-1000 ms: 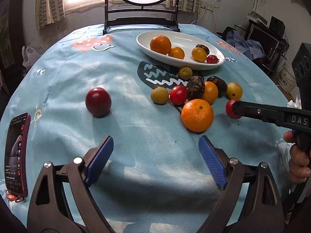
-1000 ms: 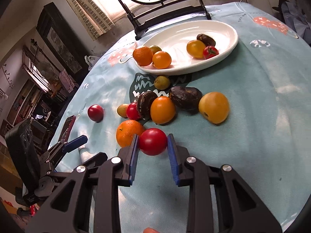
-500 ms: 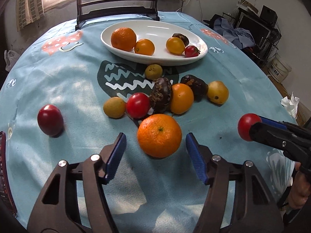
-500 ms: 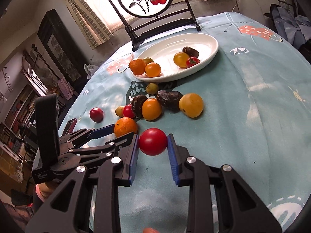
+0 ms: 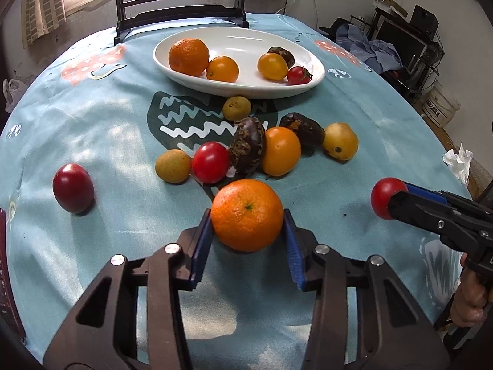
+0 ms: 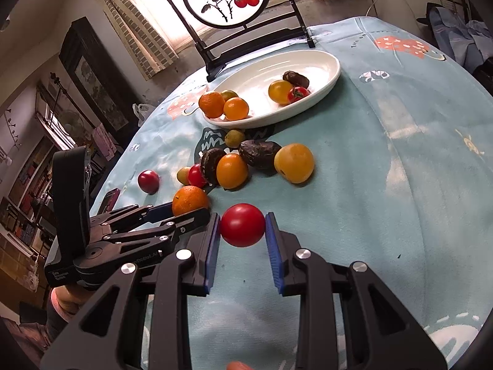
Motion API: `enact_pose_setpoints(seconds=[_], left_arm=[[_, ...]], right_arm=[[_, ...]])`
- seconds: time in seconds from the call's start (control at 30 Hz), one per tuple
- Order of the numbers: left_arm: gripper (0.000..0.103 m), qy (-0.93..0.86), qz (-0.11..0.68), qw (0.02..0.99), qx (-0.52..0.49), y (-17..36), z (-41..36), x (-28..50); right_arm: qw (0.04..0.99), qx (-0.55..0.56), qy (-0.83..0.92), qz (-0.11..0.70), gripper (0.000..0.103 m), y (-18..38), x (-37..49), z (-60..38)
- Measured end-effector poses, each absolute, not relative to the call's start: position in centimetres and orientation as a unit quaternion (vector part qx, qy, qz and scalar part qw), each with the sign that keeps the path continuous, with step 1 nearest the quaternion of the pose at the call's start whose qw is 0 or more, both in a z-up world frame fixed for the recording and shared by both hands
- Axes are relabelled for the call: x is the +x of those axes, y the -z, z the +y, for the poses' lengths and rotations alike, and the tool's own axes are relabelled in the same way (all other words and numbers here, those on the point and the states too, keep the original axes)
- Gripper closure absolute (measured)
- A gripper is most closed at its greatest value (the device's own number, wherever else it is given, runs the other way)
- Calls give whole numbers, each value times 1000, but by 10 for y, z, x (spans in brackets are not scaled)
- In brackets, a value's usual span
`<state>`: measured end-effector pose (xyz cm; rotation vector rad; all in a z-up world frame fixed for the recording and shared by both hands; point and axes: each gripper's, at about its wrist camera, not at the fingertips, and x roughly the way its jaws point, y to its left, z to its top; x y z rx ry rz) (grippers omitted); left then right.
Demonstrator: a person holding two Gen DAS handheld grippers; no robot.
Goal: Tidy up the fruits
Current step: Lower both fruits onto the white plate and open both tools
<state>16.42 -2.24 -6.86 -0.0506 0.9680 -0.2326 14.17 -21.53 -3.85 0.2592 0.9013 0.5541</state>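
Observation:
A large orange (image 5: 246,214) rests on the blue tablecloth in the left wrist view. My left gripper (image 5: 246,226) straddles it; its jaws are closing and both blue pads (image 5: 203,237) touch the orange's sides. My right gripper (image 6: 242,231) is shut on a red tomato (image 6: 242,228), held just above the cloth; the left wrist view shows that tomato (image 5: 383,197) at the right. A white oval dish (image 5: 246,38) at the back holds an orange, two yellow-orange fruits, a dark fruit and a small red tomato.
Between dish and orange lies a cluster of loose fruit: a red tomato (image 5: 210,162), a dark wrinkled fruit (image 5: 248,148), an orange-yellow fruit (image 5: 282,151) and small yellow ones. A dark red tomato (image 5: 73,187) sits alone at left. A phone (image 5: 6,262) lies at the left edge, a black screen stand (image 5: 181,12) behind the dish.
My left gripper has moved forward to the large orange and its jaws have narrowed from wide apart to touching it. The right gripper keeps the red tomato and has drawn back a little.

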Motion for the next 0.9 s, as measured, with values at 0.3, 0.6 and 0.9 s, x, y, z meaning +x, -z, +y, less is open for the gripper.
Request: enact_pose_setpoints(seconds=[0.3,0.6,0.9], left_arm=[[59,127,427,894,-37,21,-14,187],[59,104,407,907,-33,-14,-25,296],[28,66,426,902,-28,-7,-23,343]], right_arm=[[869,114,-263,404,73,21,169,-216],[889,97,-250,372,73,7,266,-193],[882,96,-262,379,60,22,310,-182]])
